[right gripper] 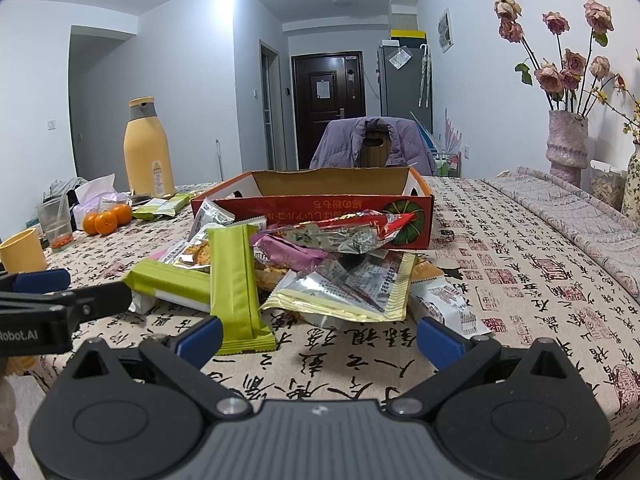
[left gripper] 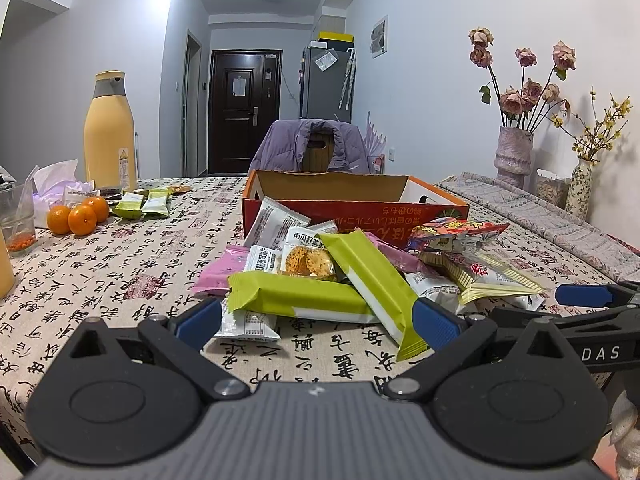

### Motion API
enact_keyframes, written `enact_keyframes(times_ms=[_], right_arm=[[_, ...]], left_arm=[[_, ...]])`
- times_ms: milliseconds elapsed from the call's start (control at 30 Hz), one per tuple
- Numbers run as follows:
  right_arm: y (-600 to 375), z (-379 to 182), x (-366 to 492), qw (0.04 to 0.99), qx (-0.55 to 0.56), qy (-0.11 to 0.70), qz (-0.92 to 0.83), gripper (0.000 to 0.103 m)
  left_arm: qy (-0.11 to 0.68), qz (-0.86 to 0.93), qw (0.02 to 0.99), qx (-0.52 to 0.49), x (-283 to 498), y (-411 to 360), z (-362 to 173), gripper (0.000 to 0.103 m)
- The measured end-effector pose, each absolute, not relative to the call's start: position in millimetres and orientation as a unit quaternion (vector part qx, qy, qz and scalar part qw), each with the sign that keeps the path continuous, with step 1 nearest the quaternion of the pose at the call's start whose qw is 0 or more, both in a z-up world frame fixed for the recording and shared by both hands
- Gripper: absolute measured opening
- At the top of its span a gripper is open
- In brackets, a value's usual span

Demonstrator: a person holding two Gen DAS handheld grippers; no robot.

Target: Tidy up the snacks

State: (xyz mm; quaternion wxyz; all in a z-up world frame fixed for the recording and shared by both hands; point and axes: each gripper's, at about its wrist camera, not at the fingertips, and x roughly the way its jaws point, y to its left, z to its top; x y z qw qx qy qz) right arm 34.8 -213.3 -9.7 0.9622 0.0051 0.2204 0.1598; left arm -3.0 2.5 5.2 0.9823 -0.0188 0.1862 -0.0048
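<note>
A heap of snack packets lies on the table in front of a red cardboard box (left gripper: 352, 208) (right gripper: 320, 216) whose inside looks empty. The heap holds two lime-green bars (left gripper: 372, 280) (right gripper: 234, 276), a pink packet (left gripper: 218, 272), a red and silver packet (right gripper: 352, 228), a gold-edged packet (right gripper: 352, 288) and several white ones. My left gripper (left gripper: 318, 322) is open, just short of the near green bar (left gripper: 300, 298), its right pad beside the other bar's end. My right gripper (right gripper: 318, 338) is open and holds nothing, close to the heap's near edge.
At far left stand a yellow flask (left gripper: 109, 132), three oranges (left gripper: 78, 214), green packets (left gripper: 144, 204), a plastic cup (left gripper: 18, 220), tissues and a yellow cup (right gripper: 22, 250). Vases of dried flowers (left gripper: 514, 152) stand at far right. A chair with a purple jacket (left gripper: 316, 146) stands behind the box.
</note>
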Motion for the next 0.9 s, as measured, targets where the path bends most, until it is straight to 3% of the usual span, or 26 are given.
enact_keyframes(times_ms=[900], right_arm=[[-215, 3, 45, 0.967, -0.001, 0.207, 0.148, 0.103]], left_arm=[[0.186, -0.002, 0.982, -0.028, 6, 7, 6, 0.103]])
